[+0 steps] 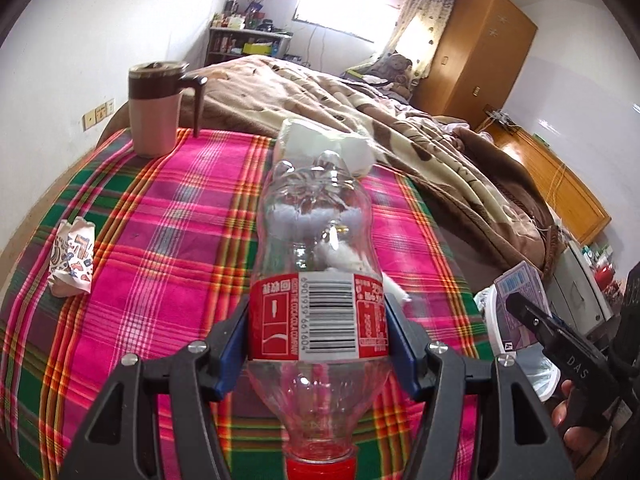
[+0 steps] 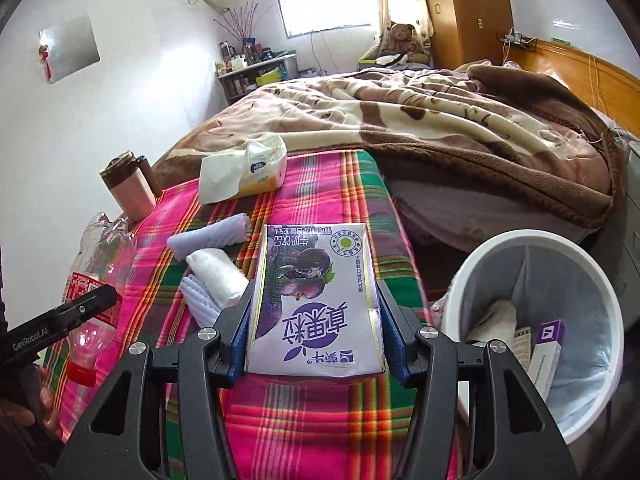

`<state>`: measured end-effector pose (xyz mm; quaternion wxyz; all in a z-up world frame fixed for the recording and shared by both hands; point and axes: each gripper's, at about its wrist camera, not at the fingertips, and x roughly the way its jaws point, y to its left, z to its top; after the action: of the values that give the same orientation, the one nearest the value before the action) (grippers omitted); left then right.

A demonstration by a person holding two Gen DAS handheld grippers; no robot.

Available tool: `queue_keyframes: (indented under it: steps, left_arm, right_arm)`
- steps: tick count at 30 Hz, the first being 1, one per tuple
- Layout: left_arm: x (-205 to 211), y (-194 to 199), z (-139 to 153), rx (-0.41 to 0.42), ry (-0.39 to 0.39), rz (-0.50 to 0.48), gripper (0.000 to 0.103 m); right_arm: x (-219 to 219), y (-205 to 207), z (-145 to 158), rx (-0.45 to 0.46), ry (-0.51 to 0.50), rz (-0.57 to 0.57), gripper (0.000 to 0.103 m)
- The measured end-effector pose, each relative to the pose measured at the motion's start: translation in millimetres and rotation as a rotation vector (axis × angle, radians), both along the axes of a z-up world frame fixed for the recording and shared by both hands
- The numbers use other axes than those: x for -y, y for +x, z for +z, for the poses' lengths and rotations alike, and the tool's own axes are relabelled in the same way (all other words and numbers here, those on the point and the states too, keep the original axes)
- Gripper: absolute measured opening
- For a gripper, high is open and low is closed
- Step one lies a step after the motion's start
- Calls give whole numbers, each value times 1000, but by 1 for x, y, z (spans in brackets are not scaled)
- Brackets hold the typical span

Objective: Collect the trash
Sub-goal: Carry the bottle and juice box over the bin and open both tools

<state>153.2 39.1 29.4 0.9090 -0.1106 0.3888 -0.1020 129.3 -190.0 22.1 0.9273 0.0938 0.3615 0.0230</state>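
Note:
My left gripper [image 1: 318,320] is shut on an empty clear plastic bottle [image 1: 316,240] with a red label, held above the plaid tablecloth [image 1: 172,220]; the bottle also shows in the right wrist view [image 2: 100,264]. My right gripper [image 2: 314,324] is shut on a purple and white milk carton [image 2: 316,300], held over the table; the carton also shows in the left wrist view [image 1: 518,304]. A white trash bin [image 2: 532,240] with a liner stands to the right of the table and holds several discarded items. A crumpled printed wrapper [image 1: 72,258] lies at the table's left.
A pink mug [image 1: 156,112] with a brown lid stands at the far left corner. A tissue pack [image 2: 248,172] and white foam nets [image 2: 212,264] lie on the table. A bed [image 2: 440,120] with a brown blanket is behind.

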Motion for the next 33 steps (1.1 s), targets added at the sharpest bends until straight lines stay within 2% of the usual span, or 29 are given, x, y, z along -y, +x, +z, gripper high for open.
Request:
queue_keyframes:
  steps: [9, 18, 27, 33]
  left_arm:
    - [47, -18, 14, 59, 37, -78, 64]
    - [109, -33, 20, 106, 70, -200, 64]
    - [182, -36, 19, 108, 72, -339, 64]
    - [224, -32, 8, 77, 70, -427, 64]
  right_arm:
    - [29, -21, 11, 34, 0, -43, 55]
    - [71, -43, 17, 60, -8, -121, 55]
    - [117, -55, 14, 52, -12, -207, 55]
    - [142, -56, 5, 18, -20, -241, 55]
